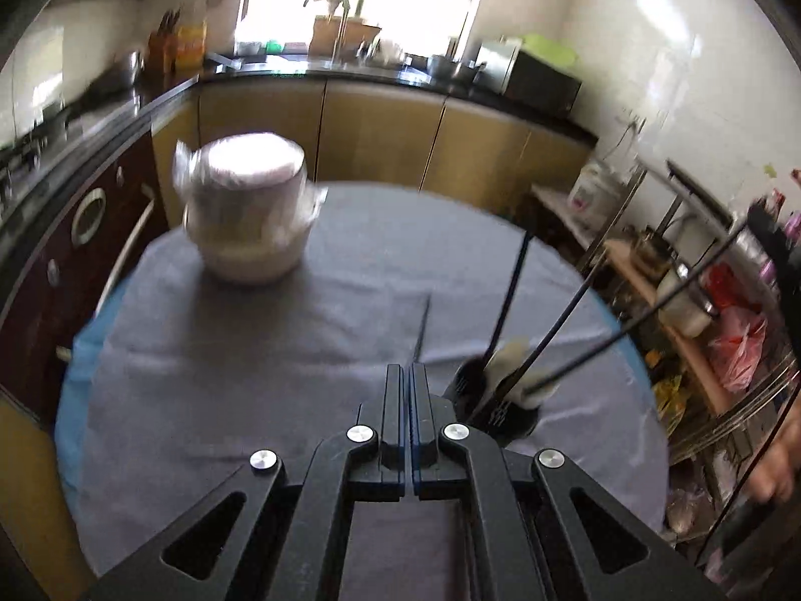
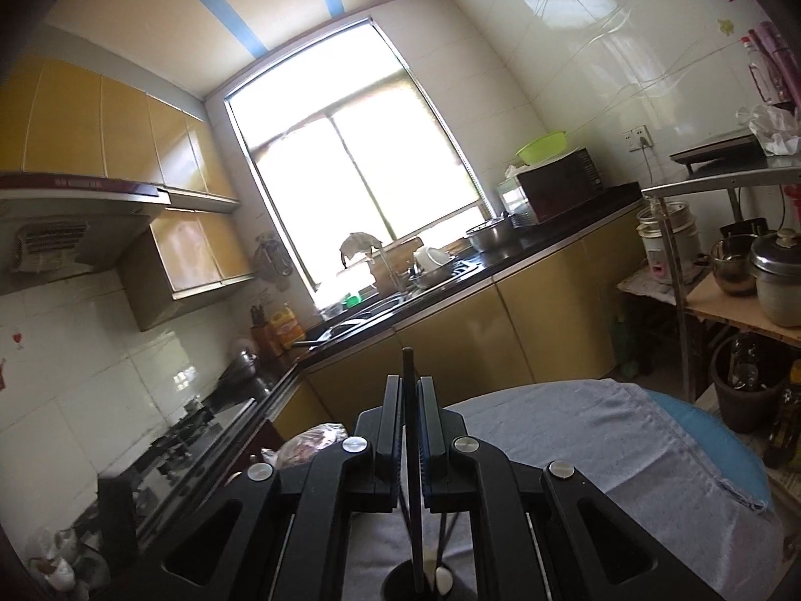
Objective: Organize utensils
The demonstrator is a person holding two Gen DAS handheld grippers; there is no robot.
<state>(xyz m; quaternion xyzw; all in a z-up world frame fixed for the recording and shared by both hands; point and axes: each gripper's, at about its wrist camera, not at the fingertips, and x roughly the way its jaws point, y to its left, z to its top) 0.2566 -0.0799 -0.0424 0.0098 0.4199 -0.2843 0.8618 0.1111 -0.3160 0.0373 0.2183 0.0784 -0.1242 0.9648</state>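
Note:
My left gripper (image 1: 410,375) is shut on a thin dark chopstick (image 1: 421,330) that sticks out forward over the grey tablecloth (image 1: 250,340). To its right stands a black utensil holder (image 1: 493,403) with several dark chopsticks and a white spoon (image 1: 508,353) in it. My right gripper (image 2: 410,390) is shut on a black chopstick (image 2: 409,425) that runs down into the black utensil holder (image 2: 415,581), seen below the fingers with a white spoon (image 2: 441,578) inside. One long chopstick (image 1: 651,308) leads up to the right gripper at the right edge.
A white pot wrapped in plastic (image 1: 248,213) stands at the table's far left. Kitchen counters (image 1: 380,75) run behind, with a stove at the left. A metal rack (image 1: 701,270) with pots and bags stands right of the table. A hand (image 1: 776,461) shows at the right edge.

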